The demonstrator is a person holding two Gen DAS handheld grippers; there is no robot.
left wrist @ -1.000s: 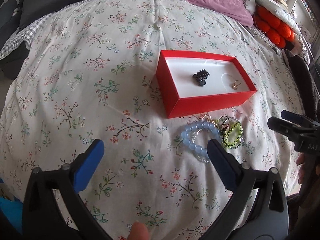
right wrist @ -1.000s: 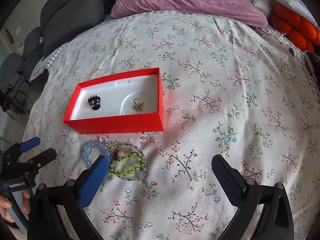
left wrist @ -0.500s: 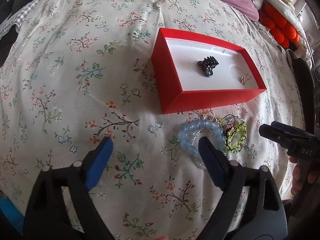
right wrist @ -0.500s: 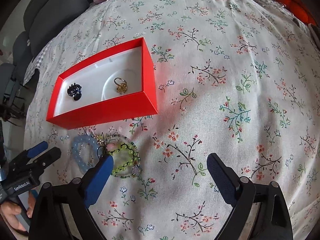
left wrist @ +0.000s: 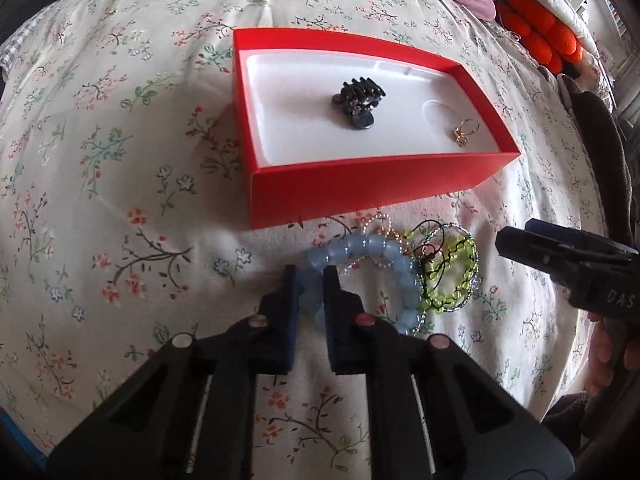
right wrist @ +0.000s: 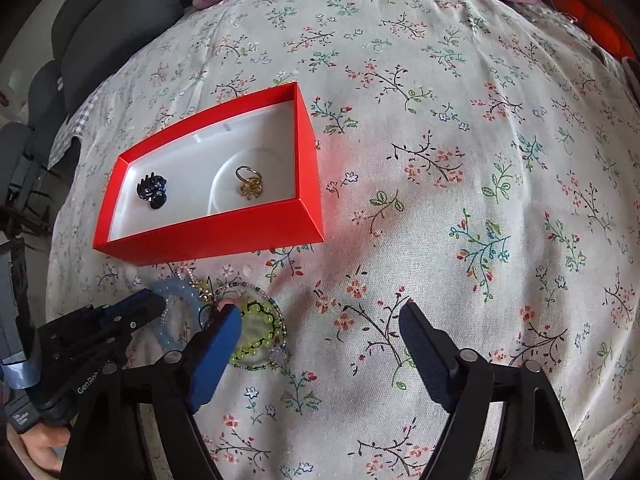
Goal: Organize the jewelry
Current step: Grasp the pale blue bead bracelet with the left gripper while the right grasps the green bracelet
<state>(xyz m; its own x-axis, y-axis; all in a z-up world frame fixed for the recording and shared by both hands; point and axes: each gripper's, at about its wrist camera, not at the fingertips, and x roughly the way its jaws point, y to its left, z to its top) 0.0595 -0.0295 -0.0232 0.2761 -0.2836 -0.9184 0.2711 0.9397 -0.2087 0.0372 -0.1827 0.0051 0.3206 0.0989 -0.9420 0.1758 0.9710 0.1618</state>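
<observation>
Landmark: open red cardboard box with a white lining (left wrist: 360,184), resting on the floral-print bedspread (left wrist: 120,160).
Inside the box: a small black toothed hair claw (left wrist: 360,98) lies toward the box's left half in the left wrist view; a gold ring with a flower-shaped top (left wrist: 464,132) sits in a shallow round recess near its right end. The two are apart.
Jewelry heap: just in front of the box's near red wall, on the bedspread, lies a tangle of bracelets.
Blue piece: a pale blue bracelet of round translucent beads (left wrist: 372,252), on the left side of the heap, with a thin clear-bead strand looped through it.
Green piece: a yellow-green beaded bracelet with dark cord (left wrist: 452,276), touching the blue one on its right.
Left gripper (left wrist: 308,280): its dark blue pads are drawn close together, pinching the left arc of the pale blue bracelet, in front of the box's near wall.
Right gripper (right wrist: 320,328): its jaws stand wide apart with nothing between them, low over the bedspread in front of the box's right corner; its left pad (right wrist: 216,352) overlaps the edge of the green bracelet in the right wrist view.
Seen from the left wrist: the right gripper's black tip sits to the right of the heap, apart from it.
</observation>
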